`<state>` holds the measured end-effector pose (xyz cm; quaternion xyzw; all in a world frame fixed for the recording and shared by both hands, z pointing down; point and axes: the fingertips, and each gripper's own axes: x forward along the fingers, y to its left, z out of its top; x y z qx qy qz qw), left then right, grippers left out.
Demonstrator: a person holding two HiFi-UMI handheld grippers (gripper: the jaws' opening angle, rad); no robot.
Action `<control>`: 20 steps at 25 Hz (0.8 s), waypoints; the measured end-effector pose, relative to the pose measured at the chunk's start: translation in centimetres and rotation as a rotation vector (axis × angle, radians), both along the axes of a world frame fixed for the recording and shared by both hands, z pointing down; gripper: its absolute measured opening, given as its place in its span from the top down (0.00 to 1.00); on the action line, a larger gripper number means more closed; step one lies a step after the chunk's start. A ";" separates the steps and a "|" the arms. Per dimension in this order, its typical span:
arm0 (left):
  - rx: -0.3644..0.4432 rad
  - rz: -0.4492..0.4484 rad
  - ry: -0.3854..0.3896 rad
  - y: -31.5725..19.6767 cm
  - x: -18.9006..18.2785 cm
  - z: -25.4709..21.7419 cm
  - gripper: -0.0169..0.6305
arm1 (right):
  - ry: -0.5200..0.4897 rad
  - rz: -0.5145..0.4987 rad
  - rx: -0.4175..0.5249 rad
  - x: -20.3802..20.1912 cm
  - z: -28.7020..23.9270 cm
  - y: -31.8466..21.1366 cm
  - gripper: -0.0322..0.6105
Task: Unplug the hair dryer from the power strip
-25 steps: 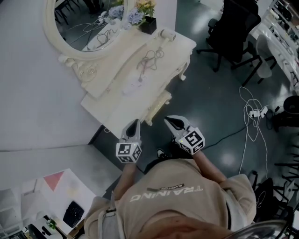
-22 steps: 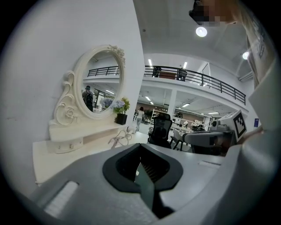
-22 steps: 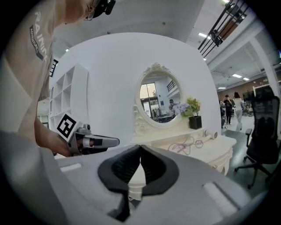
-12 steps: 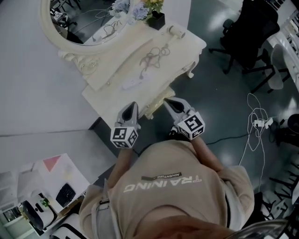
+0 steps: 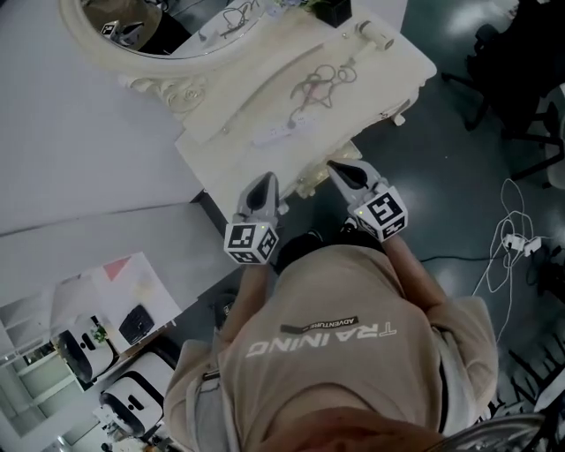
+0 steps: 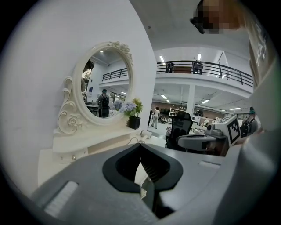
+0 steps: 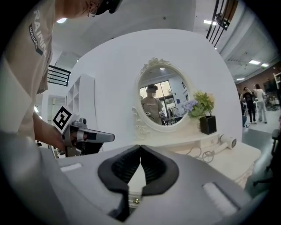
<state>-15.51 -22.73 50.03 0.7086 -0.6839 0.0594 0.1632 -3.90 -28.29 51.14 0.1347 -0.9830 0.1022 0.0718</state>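
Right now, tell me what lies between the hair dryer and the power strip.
A loosely coiled cord, on the vanity top between hair dryer and power strip; the head view shows it.

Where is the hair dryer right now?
In the head view the hair dryer lies at the right end of the dressing table, just right of the black flower pot.

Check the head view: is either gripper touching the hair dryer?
No, the hair dryer lies at the dressing table's far corner, while the left gripper and right gripper are at its near edge.
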 end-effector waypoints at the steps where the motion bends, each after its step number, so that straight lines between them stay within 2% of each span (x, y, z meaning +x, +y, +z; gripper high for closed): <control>1: -0.010 -0.004 -0.003 -0.1 -0.2 0.3 0.97 | 0.003 -0.011 -0.001 -0.5 0.2 -0.4 0.94; 5: -0.038 -0.005 -0.009 -1.1 -1.4 1.2 0.97 | 0.003 -0.017 -0.032 -2.0 1.2 -1.7 0.94; 9: -0.028 0.026 0.009 -3.1 -2.9 2.0 0.97 | 0.025 0.010 -0.033 -3.5 2.1 -3.1 0.94; 20: 0.012 0.243 0.037 -9.6 -8.4 2.2 0.97 | 0.119 0.161 0.019 -10.0 1.4 -7.9 0.94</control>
